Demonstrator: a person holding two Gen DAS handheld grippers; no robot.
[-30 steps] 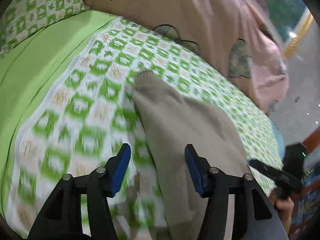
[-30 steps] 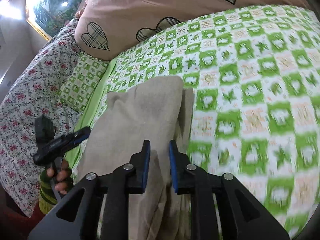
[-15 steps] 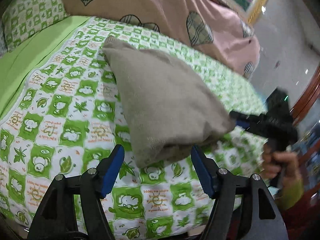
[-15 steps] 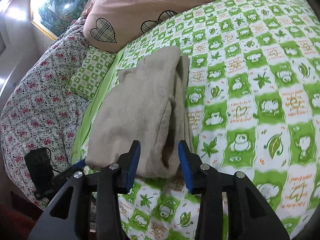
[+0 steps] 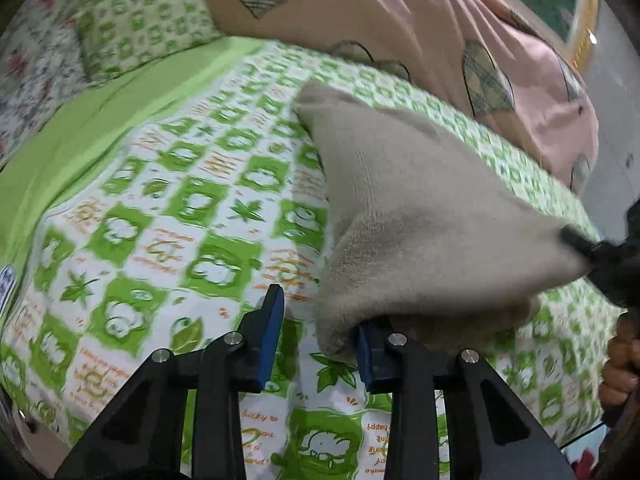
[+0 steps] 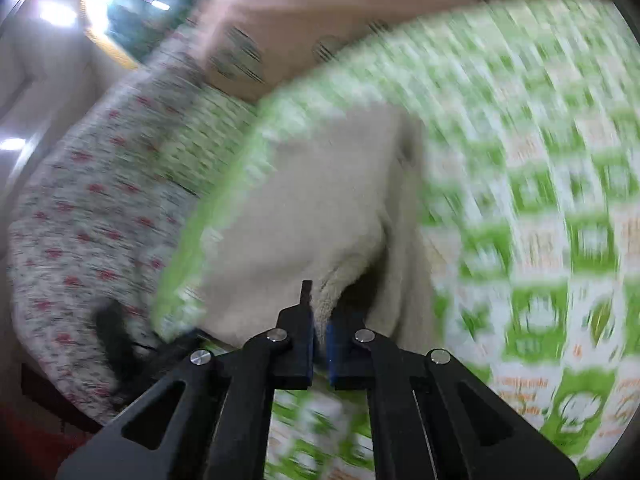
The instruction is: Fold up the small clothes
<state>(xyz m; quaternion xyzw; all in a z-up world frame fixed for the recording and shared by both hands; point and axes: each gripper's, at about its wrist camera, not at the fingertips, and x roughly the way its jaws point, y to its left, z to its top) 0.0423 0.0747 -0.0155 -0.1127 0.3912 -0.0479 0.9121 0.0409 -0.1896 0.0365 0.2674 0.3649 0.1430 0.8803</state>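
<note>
A folded beige fleece garment [image 5: 416, 216] lies on the green-and-white patterned bedspread [image 5: 168, 216]. My left gripper [image 5: 318, 332] is open, and the garment's near left corner drapes over its right finger. In the left wrist view my right gripper [image 5: 588, 248] pinches the garment's near right corner. In the blurred right wrist view my right gripper [image 6: 319, 344] is shut on the edge of the garment [image 6: 312, 216], which rises a little off the bed.
A pink quilt with checked hearts [image 5: 400, 28] lies along the far side. A green patterned pillow [image 5: 140, 28] and a floral cover [image 6: 80, 208] lie at the head end. The bed's near edge runs below the grippers.
My right gripper has shut on the garment's corner and is moving fast, lifting it. My left gripper has moved in under the near left corner and narrowed somewhat.
</note>
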